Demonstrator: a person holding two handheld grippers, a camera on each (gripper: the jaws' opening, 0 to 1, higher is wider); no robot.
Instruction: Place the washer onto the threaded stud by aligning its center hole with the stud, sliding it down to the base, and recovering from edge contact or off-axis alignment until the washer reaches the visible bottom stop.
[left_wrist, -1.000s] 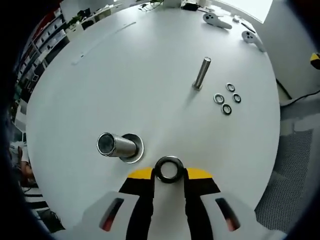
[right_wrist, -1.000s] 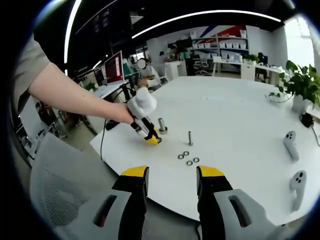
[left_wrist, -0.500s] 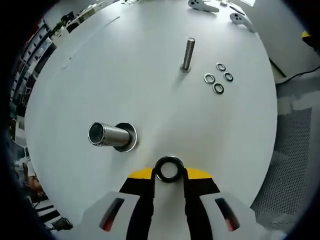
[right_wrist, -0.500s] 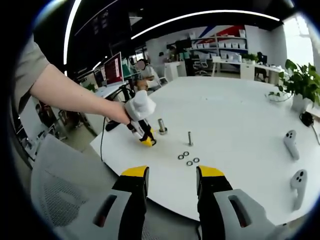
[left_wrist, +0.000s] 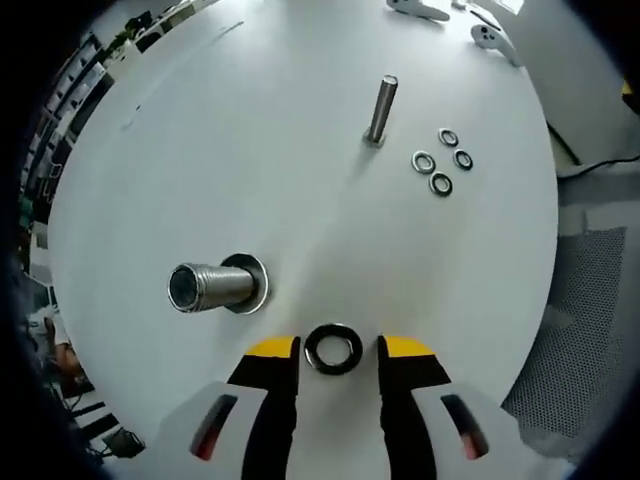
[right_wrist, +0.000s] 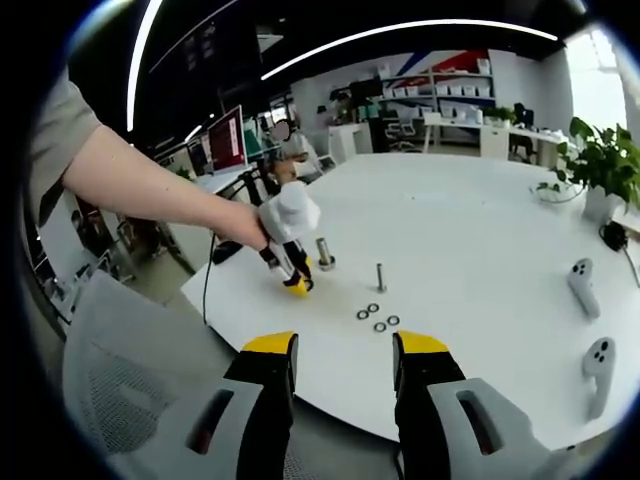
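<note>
Washer (left_wrist: 334, 349) lies between the spread fingers (left_wrist: 272, 352) — touching neither.

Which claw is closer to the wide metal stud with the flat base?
Left. The left claw sits beside the wide metal stud; the right claw hangs off the table edge.

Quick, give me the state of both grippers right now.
Left gripper: open, with a washer lying between its jaws, not clamped.
Right gripper: open, holding nothing, out past the table edge.
</note>
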